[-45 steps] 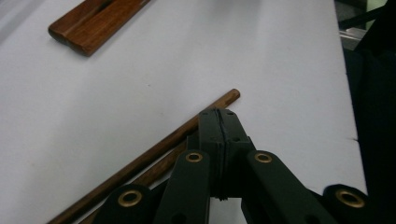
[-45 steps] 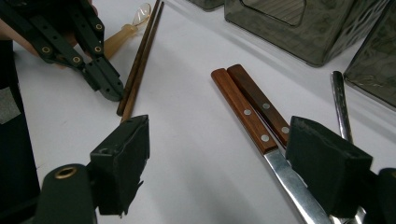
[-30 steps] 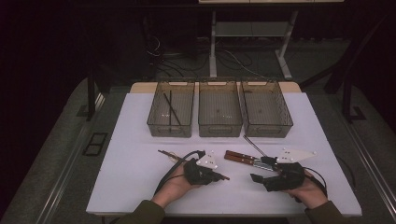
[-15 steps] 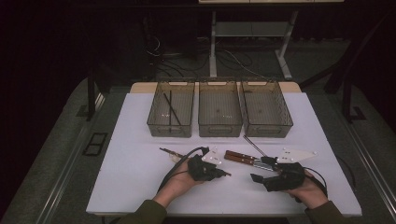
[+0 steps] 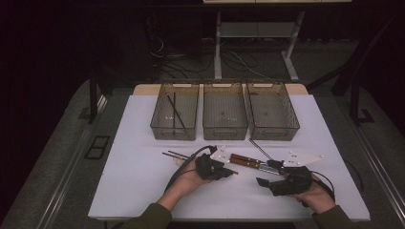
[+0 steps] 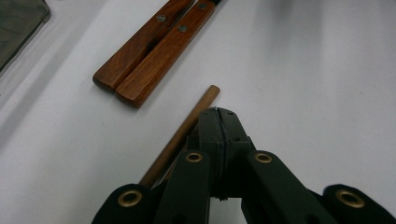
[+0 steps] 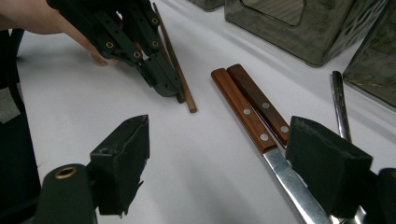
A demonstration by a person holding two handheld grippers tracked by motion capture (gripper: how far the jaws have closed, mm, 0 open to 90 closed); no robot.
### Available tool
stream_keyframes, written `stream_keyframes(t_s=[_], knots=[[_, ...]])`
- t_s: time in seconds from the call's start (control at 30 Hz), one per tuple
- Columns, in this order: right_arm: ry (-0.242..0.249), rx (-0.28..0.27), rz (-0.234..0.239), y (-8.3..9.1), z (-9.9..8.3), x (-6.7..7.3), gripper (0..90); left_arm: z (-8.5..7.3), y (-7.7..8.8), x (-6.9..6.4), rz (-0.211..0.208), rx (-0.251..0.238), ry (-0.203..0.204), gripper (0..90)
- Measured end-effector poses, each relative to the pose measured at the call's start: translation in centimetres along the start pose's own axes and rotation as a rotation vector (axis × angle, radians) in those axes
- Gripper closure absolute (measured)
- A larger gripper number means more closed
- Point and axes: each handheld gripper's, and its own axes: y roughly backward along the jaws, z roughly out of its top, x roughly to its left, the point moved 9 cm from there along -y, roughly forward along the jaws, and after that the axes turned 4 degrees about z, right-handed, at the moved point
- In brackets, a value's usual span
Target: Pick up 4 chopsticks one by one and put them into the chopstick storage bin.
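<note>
**Inspector A:** Where the left hand-held gripper (image 6: 218, 112) meets the worktop (image 5: 133, 181), its jaws are pressed fully together, tips low over the white surface. A brown chopstick (image 6: 187, 128) runs under and beside those tips. In the left gripper view I cannot tell whether the jaws pinch it or merely lie against it.

**Inspector B:** Noted. In the right gripper view the same chopstick (image 7: 180, 81) extends past the closed tips, with a second stick close alongside it. Position of the left gripper on the worktop?

**Inspector A:** Near the front edge, left of centre (image 5: 224, 169). The chopsticks (image 5: 179, 155) lie partly beneath it, their far ends pointing left.

**Inspector B:** And the right hand-held gripper (image 7: 217, 163)?

**Inspector A:** Jaws stand wide apart, nothing between the pads. It sits near the front right of the worktop (image 5: 267, 181). Two wooden-handled knives (image 7: 254, 116) lie side by side just ahead of it, one blade passing close by the right-hand pad.

**Inspector B:** Those knives in the left gripper view?

**Inspector A:** Handle ends (image 6: 149, 51) visible, touching each other, near the chopstick tip but apart from it.

**Inspector B:** Background items?

**Inspector A:** Three clear bins in a row at the back. The left bin (image 5: 157, 121) holds dark chopsticks; the middle bin (image 5: 224, 129) and right bin (image 5: 291, 126) contents I cannot make out.
</note>
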Motion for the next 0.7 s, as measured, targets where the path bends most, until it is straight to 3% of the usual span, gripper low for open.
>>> stream_keyframes(t_s=[0.07,0.23,0.37,0.53,0.7], knots=[[0.0,0.0,0.0,0.0,0.0,0.0,22.0,0.1,-0.1,-0.1,-0.001,-0.017,0.025,88.9],[0.0,0.004,-0.001,0.0,0.0,0.1,22.0,0.2,0.4,0.0,-0.01,-0.026,0.024,88.8],[0.004,0.004,-0.002,0.0,0.0,0.1,22.0,0.4,1.3,0.4,-0.001,-0.065,0.062,87.1],[0.005,0.007,-0.004,0.0,-0.1,0.1,22.0,-0.1,3.8,2.0,0.039,-0.098,0.12,86.1],[0.005,0.01,-0.002,-0.1,-0.1,0.1,22.0,-1.8,6.8,4.4,0.102,-0.117,0.172,88.9]])
